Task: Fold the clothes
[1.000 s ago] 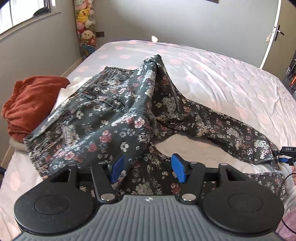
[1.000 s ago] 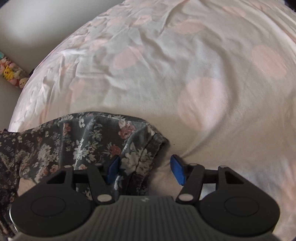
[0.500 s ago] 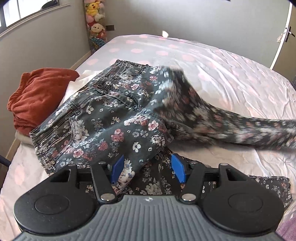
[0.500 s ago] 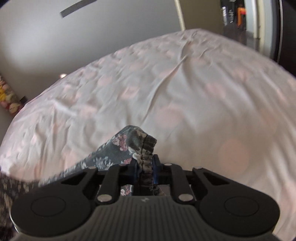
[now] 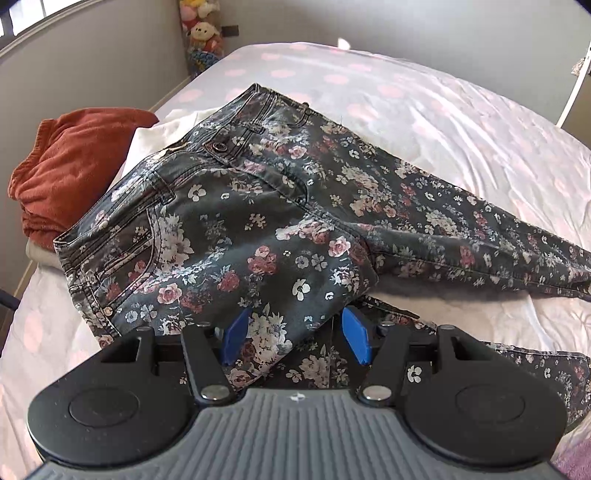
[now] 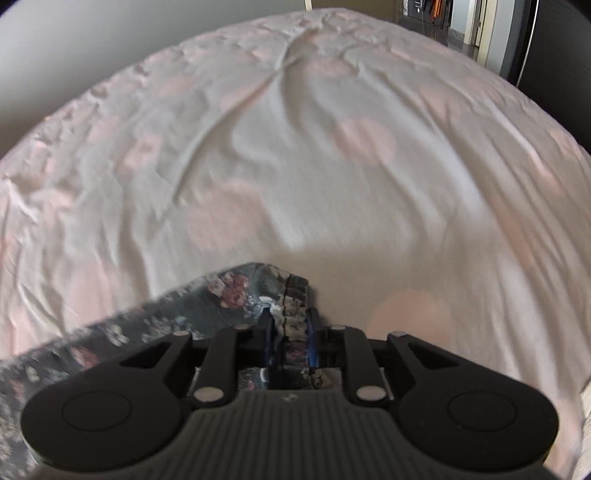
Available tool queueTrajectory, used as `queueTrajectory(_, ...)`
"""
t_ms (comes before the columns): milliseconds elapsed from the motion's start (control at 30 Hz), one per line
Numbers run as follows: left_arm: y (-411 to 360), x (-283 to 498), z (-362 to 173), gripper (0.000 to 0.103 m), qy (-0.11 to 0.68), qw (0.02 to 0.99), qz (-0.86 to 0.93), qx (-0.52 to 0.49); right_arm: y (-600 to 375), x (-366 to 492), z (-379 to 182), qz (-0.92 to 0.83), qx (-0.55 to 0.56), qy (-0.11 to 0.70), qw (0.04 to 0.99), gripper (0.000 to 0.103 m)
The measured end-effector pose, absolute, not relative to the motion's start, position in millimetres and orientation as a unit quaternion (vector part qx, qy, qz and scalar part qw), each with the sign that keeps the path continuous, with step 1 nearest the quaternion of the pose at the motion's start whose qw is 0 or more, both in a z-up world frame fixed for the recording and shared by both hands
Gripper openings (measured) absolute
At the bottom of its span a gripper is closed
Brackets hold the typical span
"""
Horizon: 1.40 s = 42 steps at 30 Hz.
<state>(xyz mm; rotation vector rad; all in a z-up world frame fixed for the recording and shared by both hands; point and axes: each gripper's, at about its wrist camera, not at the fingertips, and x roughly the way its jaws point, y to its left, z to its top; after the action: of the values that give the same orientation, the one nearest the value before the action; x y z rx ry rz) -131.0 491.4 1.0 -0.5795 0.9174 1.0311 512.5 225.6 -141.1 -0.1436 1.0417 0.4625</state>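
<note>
Dark floral jeans (image 5: 258, 221) lie on the bed, waistband at the far left, one leg stretched out to the right, the other leg running under my left gripper. My left gripper (image 5: 293, 338) is open, its blue pads either side of the near thigh fabric, not closed on it. My right gripper (image 6: 291, 332) is shut on the hem of a jeans leg (image 6: 236, 291) and holds it above the sheet; the leg trails off to the lower left.
The bed has a white sheet with pink dots (image 5: 424, 103), also in the right wrist view (image 6: 332, 166). A rust-red garment (image 5: 74, 170) and a white one (image 5: 162, 136) lie at the bed's left edge. Plush toys (image 5: 201, 33) stand in the corner.
My right gripper has closed on the leg hem and lifted and pulled it out to the right. The bunched-up leg has straightened out. My left gripper has stayed open, moving slightly closer.
</note>
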Motion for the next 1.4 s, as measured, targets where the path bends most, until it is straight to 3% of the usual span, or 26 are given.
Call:
queueTrajectory(33,492.7,-130.7,1.0,0.055,0.416,0.733,0.468,-0.266,220.8,512.9,-141.6,0.217,-0.063,0.490,0.842,0.045)
queueTrajectory(133,491.2,-125.8,1.2,0.055,0.419,0.734,0.466,-0.263,203.8,511.7,-135.8,0.219,-0.054,0.481,0.847,0.053)
queueTrajectory(300,484.4,-120.0,-1.0,0.055,0.415,0.743,0.452,-0.268,166.2,485.8,-100.3,0.251,-0.055,0.450,0.855,0.053)
queueTrajectory(433,474.7,-121.3,0.9,0.055,0.412,0.754,0.438,-0.265,137.4,444.4,-85.6,0.309,-0.031,0.489,0.815,0.053)
queueTrajectory(667,461.0,-138.2,15.7,0.055,0.392,0.775,0.426,-0.255,123.1,347.2,-110.2,0.372,-0.044,0.599,0.707,0.053)
queueTrajectory(1000,451.4,-194.8,33.0,0.056,0.361,0.776,0.447,-0.261,144.8,291.2,-147.1,0.371,-0.107,0.645,0.659,0.053)
queueTrajectory(1067,450.9,-204.1,31.8,0.056,0.361,0.772,0.452,-0.264,149.8,286.5,-149.9,0.366,-0.135,0.643,0.659,0.050)
queueTrajectory(1133,450.6,-212.4,30.7,0.056,0.360,0.768,0.456,-0.268,152.2,281.7,-146.4,0.358,-0.160,0.631,0.669,0.022)
queueTrajectory(1400,452.7,-247.1,33.5,0.056,0.364,0.757,0.477,-0.257,118.0,287.4,-85.5,0.377,-0.123,0.605,0.690,0.015)
